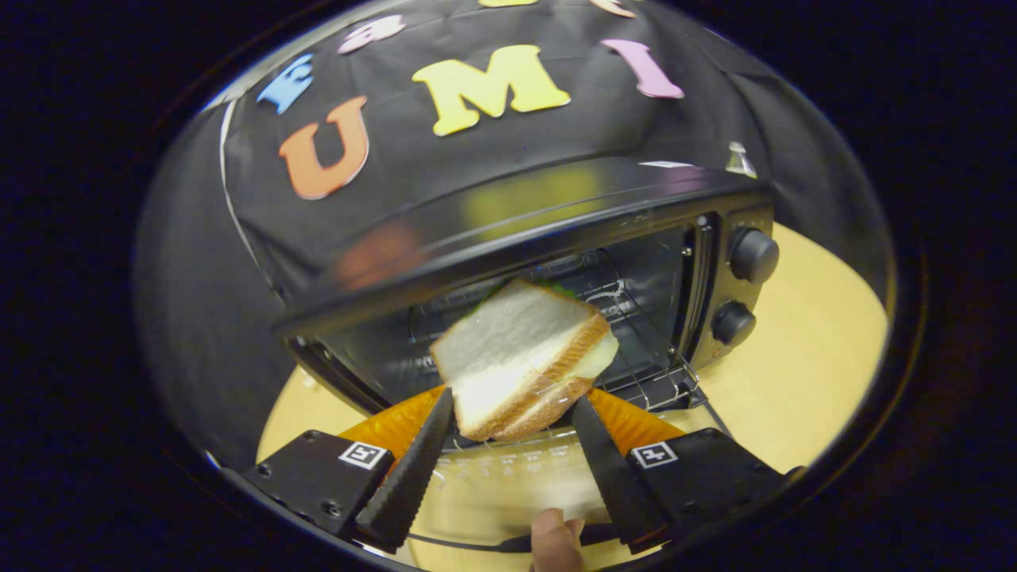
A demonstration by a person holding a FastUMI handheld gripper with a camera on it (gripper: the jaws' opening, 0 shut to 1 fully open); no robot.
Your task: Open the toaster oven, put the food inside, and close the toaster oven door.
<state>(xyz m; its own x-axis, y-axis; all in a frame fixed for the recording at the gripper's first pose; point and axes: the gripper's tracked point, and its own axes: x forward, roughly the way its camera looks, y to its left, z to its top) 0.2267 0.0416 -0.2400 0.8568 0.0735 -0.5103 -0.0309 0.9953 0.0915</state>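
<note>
One sandwich (520,357) pinched in the tool (512,413) (one toaster oven (556,238) open).

A white-and-tan sandwich (520,357) with a green edge is seen; the toaster oven (556,262) is black, the bench (802,373) pale yellow.

A recording booth: black cloth wall (477,183) behind a wooden table (794,357).

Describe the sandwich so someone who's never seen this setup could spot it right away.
Find the black toaster oven on the tan table, its door open. In front of its opening, the gripper is shut on the sandwich. It is the sole pale, white-bread item, tilted, with brown crusts and light filling.
</note>
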